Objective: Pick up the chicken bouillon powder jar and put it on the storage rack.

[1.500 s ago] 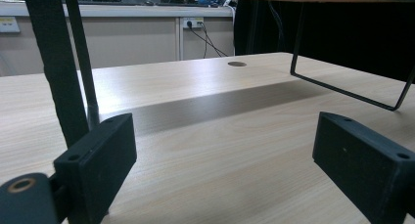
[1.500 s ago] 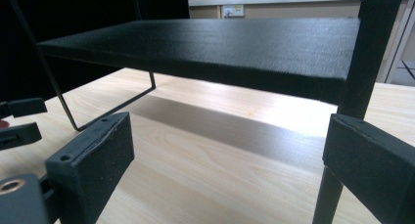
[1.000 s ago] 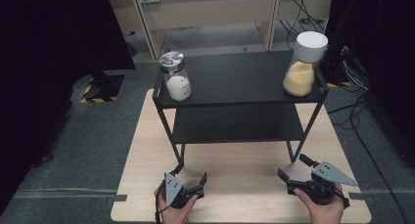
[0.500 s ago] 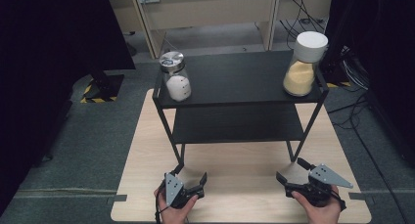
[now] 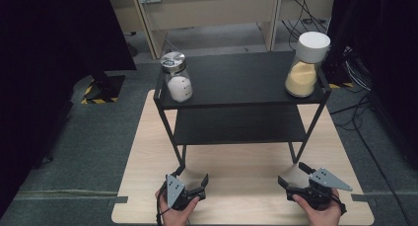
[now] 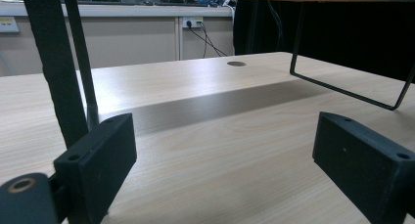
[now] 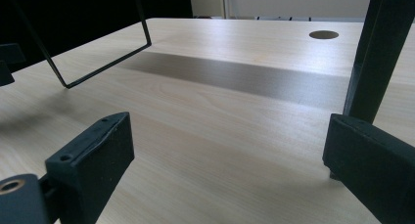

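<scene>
High view: I am holding my left gripper [image 5: 192,182] and right gripper [image 5: 292,174] low over the near edge of the wooden table [image 5: 148,137], both wide open and empty, while the white-powder jar [image 5: 177,78] and yellow-powder jar [image 5: 306,64] are standing well apart at opposite ends of the black shelf's [image 5: 236,83] top tier. Left gripper view: my jaws are gaping over bare tabletop beside a shelf leg [image 6: 54,62]. Right gripper view: my jaws are spreading wide, gripping nothing, a shelf leg [image 7: 374,53] just beyond the right-hand one.

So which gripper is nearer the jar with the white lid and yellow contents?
Right. The right gripper sits on the table below and in front of the jar, on its side of the shelf; the left gripper is across, toward the other end.
</scene>
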